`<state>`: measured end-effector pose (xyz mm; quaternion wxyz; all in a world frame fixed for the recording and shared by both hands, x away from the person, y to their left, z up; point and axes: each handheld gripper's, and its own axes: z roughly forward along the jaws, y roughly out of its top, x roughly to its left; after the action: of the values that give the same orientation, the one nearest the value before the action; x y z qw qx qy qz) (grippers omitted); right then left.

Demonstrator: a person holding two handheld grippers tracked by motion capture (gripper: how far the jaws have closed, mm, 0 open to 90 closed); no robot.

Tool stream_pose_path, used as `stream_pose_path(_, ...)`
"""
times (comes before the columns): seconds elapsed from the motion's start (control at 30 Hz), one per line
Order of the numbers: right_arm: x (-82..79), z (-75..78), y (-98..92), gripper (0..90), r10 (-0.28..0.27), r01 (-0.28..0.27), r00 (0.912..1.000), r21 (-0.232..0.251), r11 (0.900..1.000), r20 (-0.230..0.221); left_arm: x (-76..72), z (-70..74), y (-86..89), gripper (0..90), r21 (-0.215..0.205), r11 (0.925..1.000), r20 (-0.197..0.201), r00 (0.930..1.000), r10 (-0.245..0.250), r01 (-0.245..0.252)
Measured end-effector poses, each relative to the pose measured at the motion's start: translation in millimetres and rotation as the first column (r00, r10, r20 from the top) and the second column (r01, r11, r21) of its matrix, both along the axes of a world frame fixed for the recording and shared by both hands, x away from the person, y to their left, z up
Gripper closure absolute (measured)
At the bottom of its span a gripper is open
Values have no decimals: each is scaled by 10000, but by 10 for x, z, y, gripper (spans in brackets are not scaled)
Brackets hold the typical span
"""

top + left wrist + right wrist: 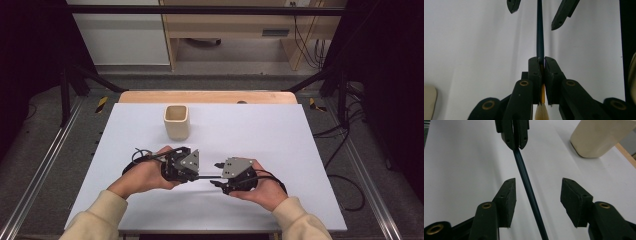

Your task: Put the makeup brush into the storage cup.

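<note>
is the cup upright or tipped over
Upright: the cup stands on its base on the white table, with its open mouth facing up, beyond both grippers.

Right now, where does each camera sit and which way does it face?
High view: above the person's side, looking forward and down at the white table; forearms, both hands.
Left gripper view: on the left gripper, jaws shut on the brush.
Right gripper view: on the right gripper, jaws apart around it.
Both gripper views share the brush.
</note>
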<state>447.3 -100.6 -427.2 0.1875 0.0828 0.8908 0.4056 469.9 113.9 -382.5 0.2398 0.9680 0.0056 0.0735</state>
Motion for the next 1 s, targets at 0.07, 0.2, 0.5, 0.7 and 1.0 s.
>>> stream_pose_path(0.07,-1,-4,8,476,58,-58,10000,-30,10000,1,-6,2,-4,837,-2,10000,-15,10000,-49,49)
stream_pose_path(0.2,2,-26,36,513,218,-218,9998,-160,9996,-31,-20,5,-13,837,45,9998,-39,9998,-169,170)
stream_pose_path(0.5,7,-58,56,583,500,-501,9987,-389,9980,-27,-40,10,-13,837,83,9996,-70,9996,-269,269)
stream_pose_path(0.7,-17,-82,79,667,816,-817,9967,-604,9948,-44,-54,8,-18,837,112,9991,-80,9991,-408,408)
stream_pose_path(1.0,-45,-121,110,813,1262,-1266,9920,-971,9872,-105,-75,-1,-19,836,65,9987,-189,9985,-505,506)
